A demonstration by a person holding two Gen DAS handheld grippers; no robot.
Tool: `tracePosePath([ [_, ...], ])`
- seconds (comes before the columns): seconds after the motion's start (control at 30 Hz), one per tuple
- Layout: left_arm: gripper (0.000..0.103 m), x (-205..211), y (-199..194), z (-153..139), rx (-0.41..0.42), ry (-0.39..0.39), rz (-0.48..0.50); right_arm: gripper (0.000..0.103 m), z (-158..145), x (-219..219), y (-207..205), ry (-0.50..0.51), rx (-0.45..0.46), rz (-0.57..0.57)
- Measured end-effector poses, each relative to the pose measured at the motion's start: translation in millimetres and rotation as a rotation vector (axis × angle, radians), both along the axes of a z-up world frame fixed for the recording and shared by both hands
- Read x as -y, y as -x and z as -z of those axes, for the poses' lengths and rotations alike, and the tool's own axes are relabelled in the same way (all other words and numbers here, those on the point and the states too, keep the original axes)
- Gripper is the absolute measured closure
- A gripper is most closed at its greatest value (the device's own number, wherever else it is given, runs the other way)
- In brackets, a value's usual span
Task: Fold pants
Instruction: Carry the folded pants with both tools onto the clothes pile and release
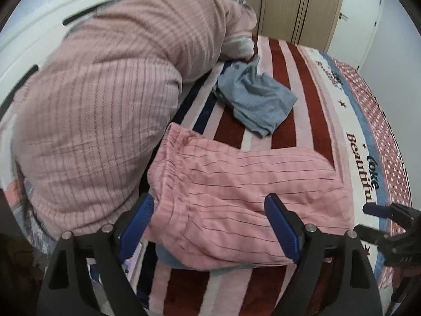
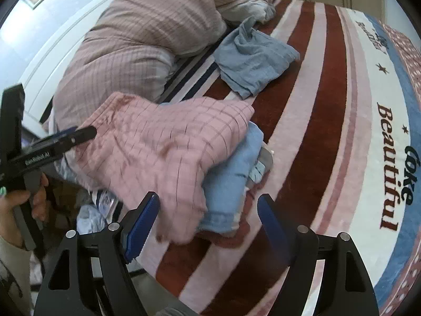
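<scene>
Pink striped pants [image 1: 236, 197] folded, lying on striped bed blanket [image 1: 289, 100], nearer than grey-blue garment [image 1: 257, 97]; long axis across the stripes, waistband toward quilt [image 1: 92, 105]. Left gripper [image 1: 210, 226] and right gripper [image 2: 208, 226] wide apart, holding nothing.

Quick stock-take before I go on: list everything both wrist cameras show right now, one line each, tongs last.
Pink striped pants: one, pink with dark thin lines, folded, lying on the blanket on top of the blue stack.
Folded blue garments: a small stack, light blue, under the pink pants; count unclear.
Grey-blue garment: one, crumpled, farther up the blanket, unfolded.
Duvet: one, dusty pink checked, bunched along the bed's edge.
Blanket: one, red, pink and white stripes with lettering, covering the bed.
Wardrobe: beige doors, behind the bed.
Left tongs: blue pads, open, around the pants' near edge, not pressing.
Right tongs: blue pads, open, around the stack's near corner.
</scene>
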State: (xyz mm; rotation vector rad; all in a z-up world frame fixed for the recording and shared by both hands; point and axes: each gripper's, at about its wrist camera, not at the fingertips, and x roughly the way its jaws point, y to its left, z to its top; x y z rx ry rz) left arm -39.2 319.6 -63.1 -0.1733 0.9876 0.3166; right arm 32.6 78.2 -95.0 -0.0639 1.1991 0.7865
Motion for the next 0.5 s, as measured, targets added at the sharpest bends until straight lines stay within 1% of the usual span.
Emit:
tracePosePath([
  [0.07, 0.013, 14, 6, -5, 0.047, -0.012, -0.005, 0.027, -1, 10, 8, 0.001, 0.023, -0.013],
  [0.1, 0.012, 23, 9, -8, 0.082, -0.020, -0.009, 0.025, -1, 16, 11, -0.002, 0.040, -0.017],
  [0.13, 0.012, 30, 11, -10, 0.108, -0.026, -0.010, 0.020, -2, 21, 14, -0.001, 0.061, -0.016],
  [0.17, 0.012, 40, 13, -11, 0.145, -0.036, -0.008, 0.018, -1, 28, 18, 0.001, 0.087, -0.012],
  [0.2, 0.012, 47, 13, -12, 0.168, -0.041, -0.004, 0.018, -1, 33, 20, 0.000, 0.103, -0.008],
  [0.23, 0.010, 57, 14, -12, 0.201, -0.048, 0.004, 0.018, 1, 40, 22, -0.001, 0.124, 0.000],
  [0.27, 0.005, 63, 13, -11, 0.221, -0.053, 0.012, 0.016, 4, 48, 24, -0.006, 0.152, 0.016],
  [0.3, 0.003, 73, 13, -8, 0.256, -0.063, 0.026, 0.016, 5, 54, 24, -0.012, 0.174, 0.028],
  [0.33, 0.001, 84, 13, -4, 0.299, -0.078, 0.042, 0.012, 7, 61, 25, -0.018, 0.204, 0.043],
  [0.37, 0.001, 91, 13, -2, 0.320, -0.086, 0.056, 0.008, 10, 69, 26, -0.021, 0.247, 0.062],
  [0.5, 0.001, 129, 11, 26, 0.435, -0.109, 0.129, 0.006, 27, 96, 32, -0.011, 0.426, 0.137],
])
